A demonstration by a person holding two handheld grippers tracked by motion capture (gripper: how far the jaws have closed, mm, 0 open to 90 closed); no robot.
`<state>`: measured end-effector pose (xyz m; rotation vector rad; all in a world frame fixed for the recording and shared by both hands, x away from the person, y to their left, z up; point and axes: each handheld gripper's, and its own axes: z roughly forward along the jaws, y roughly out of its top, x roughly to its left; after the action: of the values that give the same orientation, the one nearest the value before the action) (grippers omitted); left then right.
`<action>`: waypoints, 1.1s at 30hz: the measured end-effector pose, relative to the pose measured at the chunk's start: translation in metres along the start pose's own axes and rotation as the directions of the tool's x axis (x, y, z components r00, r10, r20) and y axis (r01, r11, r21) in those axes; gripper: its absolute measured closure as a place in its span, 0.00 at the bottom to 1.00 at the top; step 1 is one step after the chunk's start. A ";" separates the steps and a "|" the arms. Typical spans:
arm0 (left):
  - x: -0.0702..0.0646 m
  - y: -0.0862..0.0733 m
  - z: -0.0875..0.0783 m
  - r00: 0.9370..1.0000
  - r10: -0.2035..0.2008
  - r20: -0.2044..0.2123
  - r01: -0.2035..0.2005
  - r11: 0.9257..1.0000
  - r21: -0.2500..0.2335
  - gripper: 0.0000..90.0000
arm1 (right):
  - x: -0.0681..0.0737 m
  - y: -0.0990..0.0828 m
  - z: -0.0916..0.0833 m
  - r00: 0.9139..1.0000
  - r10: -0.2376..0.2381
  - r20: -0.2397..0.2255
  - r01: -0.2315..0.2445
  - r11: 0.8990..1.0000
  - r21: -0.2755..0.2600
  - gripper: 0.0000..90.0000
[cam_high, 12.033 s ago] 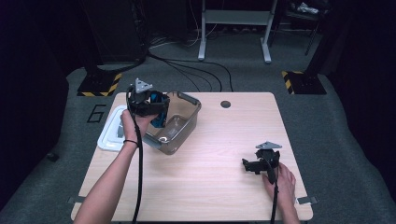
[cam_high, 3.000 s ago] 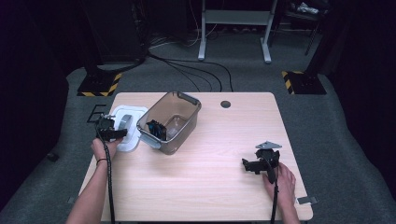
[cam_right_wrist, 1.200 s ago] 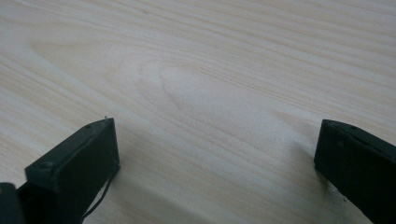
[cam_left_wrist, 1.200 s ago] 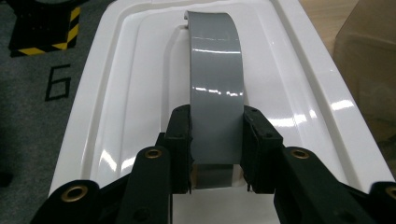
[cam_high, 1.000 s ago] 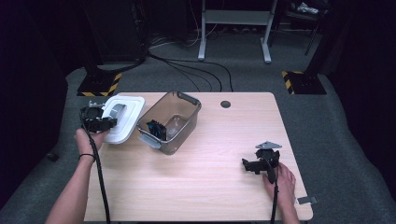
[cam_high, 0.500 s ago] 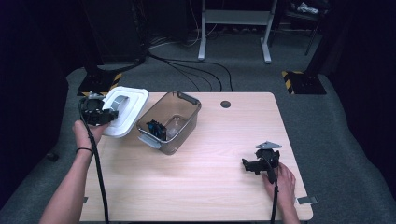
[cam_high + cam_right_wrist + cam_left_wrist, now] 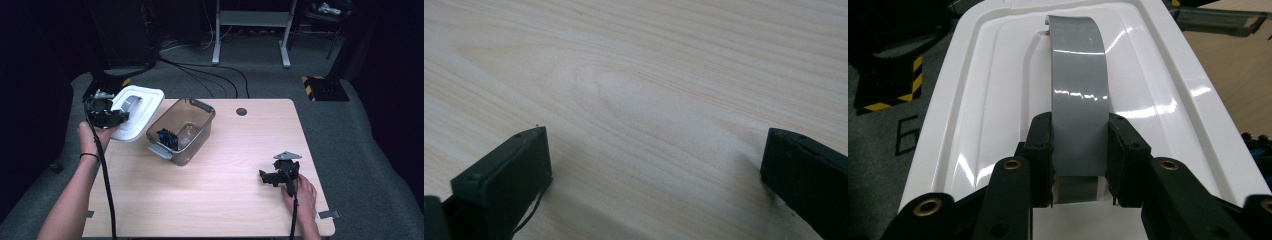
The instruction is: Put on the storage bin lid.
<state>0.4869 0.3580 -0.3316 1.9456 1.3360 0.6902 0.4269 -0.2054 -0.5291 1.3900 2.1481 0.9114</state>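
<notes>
My left gripper [image 7: 117,116] is shut on the grey handle [image 7: 1078,105] of a white container lid [image 7: 137,112], held tilted in the air over the table's far left corner. In the left gripper view both black pads clamp the handle's sides, with the lid [image 7: 1168,85] spreading beyond them. A clear brownish tub [image 7: 182,129] stands open just right of the lid, with a small black and blue object [image 7: 166,138] inside it. My right gripper [image 7: 263,176] rests on the table near the right front, jaws wide apart over bare wood [image 7: 649,100].
The wooden table [image 7: 225,200] has a round cable hole [image 7: 242,111] at its far edge. Black cables trail on the grey floor beyond, near a metal desk frame [image 7: 250,30] and yellow-black striped feet [image 7: 312,87].
The left gripper has lifted the white lid off the table and tilted it upward toward the far left. The right gripper has stayed where it was.
</notes>
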 end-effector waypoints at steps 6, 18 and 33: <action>-0.012 0.012 -0.006 0.999 0.032 0.021 -0.032 0.999 -0.014 0.75 | 0.000 0.000 0.000 1.000 0.001 0.000 -0.001 1.000 0.000 0.00; -0.030 0.021 -0.007 0.997 0.060 0.053 -0.059 0.998 -0.015 0.75 | 0.000 0.000 0.000 1.000 0.000 0.000 0.000 1.000 0.000 0.00; -0.057 0.032 0.004 0.988 0.112 0.109 -0.112 0.994 -0.005 0.75 | 0.000 0.000 0.000 1.000 0.001 0.000 -0.001 1.000 0.000 0.00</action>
<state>0.4896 0.2957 -0.3131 2.0413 1.1691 0.6259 0.4268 -0.2054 -0.5291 1.3911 2.1477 0.9117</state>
